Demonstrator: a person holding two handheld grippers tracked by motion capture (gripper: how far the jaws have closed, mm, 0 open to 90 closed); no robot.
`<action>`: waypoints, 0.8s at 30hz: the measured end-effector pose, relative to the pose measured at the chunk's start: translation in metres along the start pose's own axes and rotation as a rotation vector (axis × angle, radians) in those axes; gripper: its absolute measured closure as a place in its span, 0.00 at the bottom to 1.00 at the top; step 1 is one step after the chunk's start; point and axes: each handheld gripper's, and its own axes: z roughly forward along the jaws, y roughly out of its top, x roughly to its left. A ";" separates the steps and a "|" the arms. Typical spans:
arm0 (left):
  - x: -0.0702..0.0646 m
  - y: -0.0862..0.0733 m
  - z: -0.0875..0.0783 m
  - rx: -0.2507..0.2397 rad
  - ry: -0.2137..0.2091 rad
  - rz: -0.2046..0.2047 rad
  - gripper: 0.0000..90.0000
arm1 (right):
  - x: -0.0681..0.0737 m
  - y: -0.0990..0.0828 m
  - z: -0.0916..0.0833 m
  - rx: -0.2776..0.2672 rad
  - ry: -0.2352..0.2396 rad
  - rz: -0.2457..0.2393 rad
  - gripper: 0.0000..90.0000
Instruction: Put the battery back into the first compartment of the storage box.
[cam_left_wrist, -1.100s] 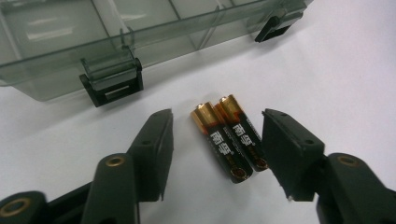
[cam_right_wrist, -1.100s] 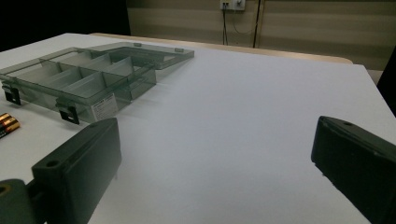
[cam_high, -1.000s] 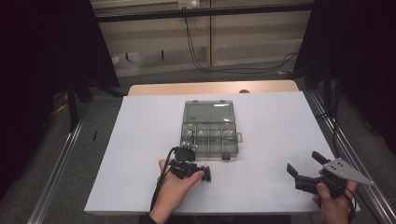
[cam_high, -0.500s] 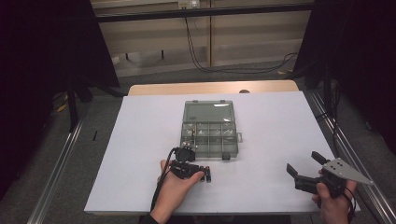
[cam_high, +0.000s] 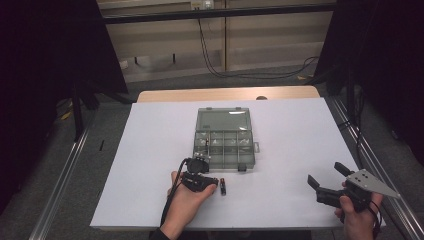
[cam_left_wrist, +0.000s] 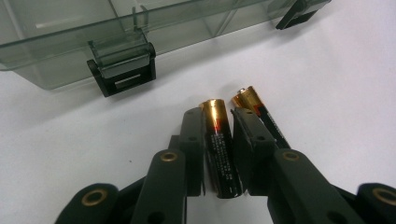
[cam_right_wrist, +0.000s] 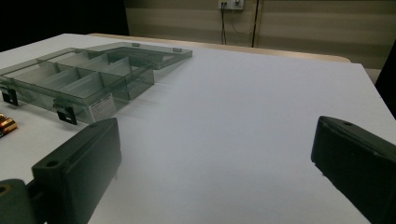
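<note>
A black-and-gold battery (cam_left_wrist: 220, 149) lies flat on the white bench (cam_high: 150, 150), just below the front edge of an open compartment box, at about 6 o'clock from the middle of the bench in the high view. The left tongs (cam_left_wrist: 218, 122) straddle this battery, one black jaw along each of its long sides; the jaws have just been closing on it and now stand narrow, close against its sides, though whether they press on it yet cannot be told. Its gold cap points toward the box. A second battery (cam_left_wrist: 259, 114) of the same kind lies just beside it, at 3 o'clock of the right-hand jaw in the left gripper view, outside the jaws and roughly parallel to the first. The person's left hand (cam_high: 187, 202) holds the left tongs low on the bench, coming in from 6 o'clock. The translucent grey box (cam_high: 224, 145) sits at the centre of the bench, its lid folded flat back toward 12 o'clock, its tray split into small compartments, two black latches on its near wall. Well apart, at about 4 o'clock near the bench's edge, the right hand (cam_high: 357, 215) holds the right tongs (cam_high: 327, 175), jaws spread wide with nothing between them, pointing toward the box.
</note>
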 end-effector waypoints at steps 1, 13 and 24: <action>-0.001 0.000 0.000 -0.001 0.004 0.002 0.83 | 0.000 0.000 0.000 0.002 0.000 0.001 0.02; -0.006 -0.005 0.002 -0.038 0.032 0.034 0.85 | -0.001 0.000 0.000 -0.004 -0.007 0.005 0.02; -0.003 -0.008 0.000 -0.056 0.016 0.043 0.86 | -0.002 0.000 -0.001 -0.008 -0.014 0.012 0.02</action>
